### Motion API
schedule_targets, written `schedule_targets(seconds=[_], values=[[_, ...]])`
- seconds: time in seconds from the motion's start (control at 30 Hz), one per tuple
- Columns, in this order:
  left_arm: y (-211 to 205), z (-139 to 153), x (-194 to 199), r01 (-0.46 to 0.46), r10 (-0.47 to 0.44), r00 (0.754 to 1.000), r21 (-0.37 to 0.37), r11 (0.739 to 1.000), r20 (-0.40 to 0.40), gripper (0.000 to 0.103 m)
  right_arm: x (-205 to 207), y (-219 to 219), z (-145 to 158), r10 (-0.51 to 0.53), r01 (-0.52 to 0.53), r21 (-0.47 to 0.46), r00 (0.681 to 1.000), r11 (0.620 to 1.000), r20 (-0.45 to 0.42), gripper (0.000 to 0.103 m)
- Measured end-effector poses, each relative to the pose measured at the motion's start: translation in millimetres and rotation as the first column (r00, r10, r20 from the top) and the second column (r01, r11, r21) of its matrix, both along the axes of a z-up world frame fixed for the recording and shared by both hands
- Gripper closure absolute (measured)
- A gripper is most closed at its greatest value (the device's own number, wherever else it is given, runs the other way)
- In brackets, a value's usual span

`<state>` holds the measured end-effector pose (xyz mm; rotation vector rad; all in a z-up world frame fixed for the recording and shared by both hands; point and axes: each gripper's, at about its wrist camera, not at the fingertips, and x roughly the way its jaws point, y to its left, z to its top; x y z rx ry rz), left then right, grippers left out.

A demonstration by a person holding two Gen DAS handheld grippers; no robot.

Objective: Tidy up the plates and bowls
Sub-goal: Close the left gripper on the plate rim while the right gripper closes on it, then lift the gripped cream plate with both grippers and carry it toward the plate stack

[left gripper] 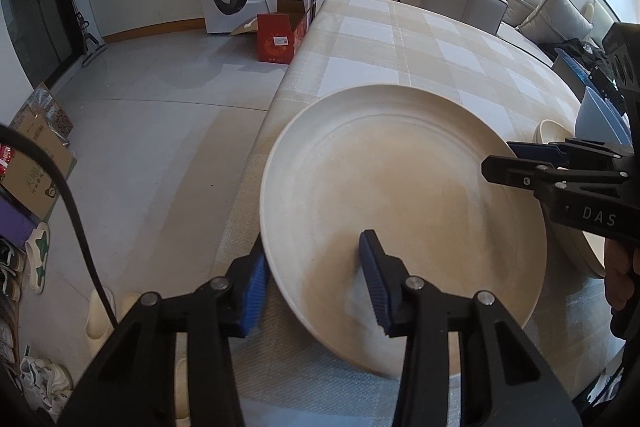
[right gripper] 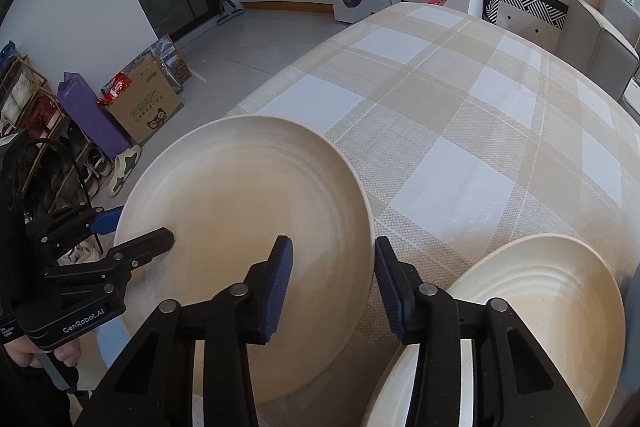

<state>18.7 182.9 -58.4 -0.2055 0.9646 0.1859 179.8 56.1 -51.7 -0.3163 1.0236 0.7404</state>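
Blue-padded left tongs (left gripper: 316,283) fill the near foreground of the left wrist view, spread wide with the near-left rim of the large round cream ceramic plate (left gripper: 400,211) passing between their fingers; neither pad looks pressed to it, so I judge they straddle the rim without gripping. That plate rests on the checked beige-and-white clothed desk (left gripper: 400,39), overhanging its left edge, its bowl reaching ahead and rightward from these tongs. At its far right rim the right tongs (right gripper: 332,287) likewise stand open, one finger over the plate's inside, the other just outside the rim, holding nothing. Right of them lies a second cream ribbed plate (right gripper: 540,299), close beside. Both tongs bracket opposite rims, so closing either should suffice to lift the plate toward a stack.
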Motion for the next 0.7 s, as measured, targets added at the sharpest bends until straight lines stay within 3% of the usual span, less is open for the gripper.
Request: schedule_targets(seconds=[0.3, 0.7], values=[[1.6, 2.8, -0.2, -0.007, 0.007, 1.000, 0.004, 1.000, 0.004, 0.060, -0.8, -3.0, 0.9, -0.005, 0.005, -0.004, 1.000, 1.000, 0.001, 0.074], [3.9, 14.0, -1.8, -0.018, 0.018, 1.000, 0.013, 1.000, 0.018, 0.060, -4.7, -2.4, 11.7, 0.001, -0.002, 0.008, 1.000, 1.000, 0.021, 0.074]])
